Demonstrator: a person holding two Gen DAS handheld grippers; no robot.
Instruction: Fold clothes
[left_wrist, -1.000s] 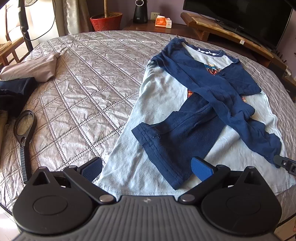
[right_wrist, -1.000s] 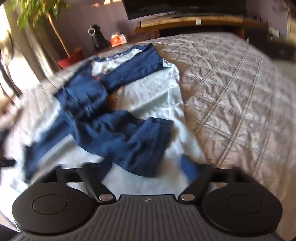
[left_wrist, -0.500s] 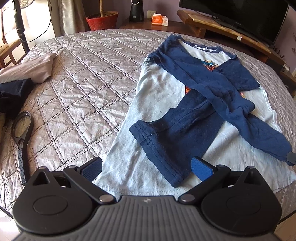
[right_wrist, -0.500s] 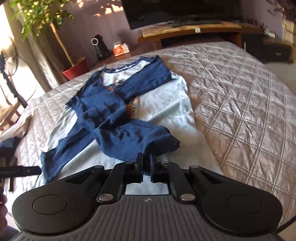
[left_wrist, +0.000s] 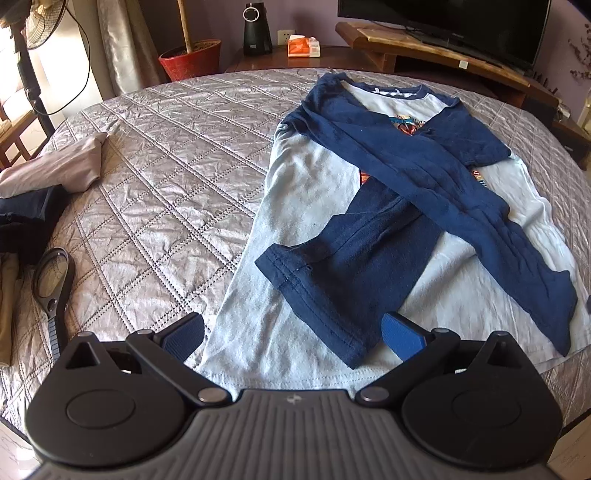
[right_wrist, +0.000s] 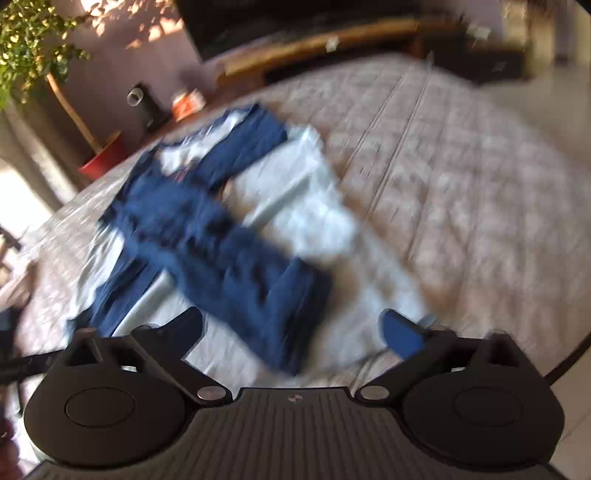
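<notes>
A light blue shirt (left_wrist: 303, 206) with navy sleeves lies flat on the quilted bed (left_wrist: 166, 166). Both navy sleeves (left_wrist: 351, 266) are folded across its front and cross each other. My left gripper (left_wrist: 291, 334) is open and empty, just above the shirt's near hem by the end of one sleeve. In the blurred right wrist view the same shirt (right_wrist: 306, 192) lies ahead, with a navy sleeve (right_wrist: 251, 280) running toward my right gripper (right_wrist: 291, 328), which is open and empty over the shirt's near edge.
Folded beige and dark clothes (left_wrist: 55, 170) lie at the bed's left edge, with a black magnifying glass (left_wrist: 51, 280) beside them. A red plant pot (left_wrist: 190, 59), a speaker (left_wrist: 255, 29), a tissue box (left_wrist: 303, 46) and a TV stand (left_wrist: 443, 55) stand beyond the bed.
My right gripper was shut on the end of a navy sleeve half a second ago; now it is open and the sleeve lies on the shirt. The left gripper has shifted only slightly.
</notes>
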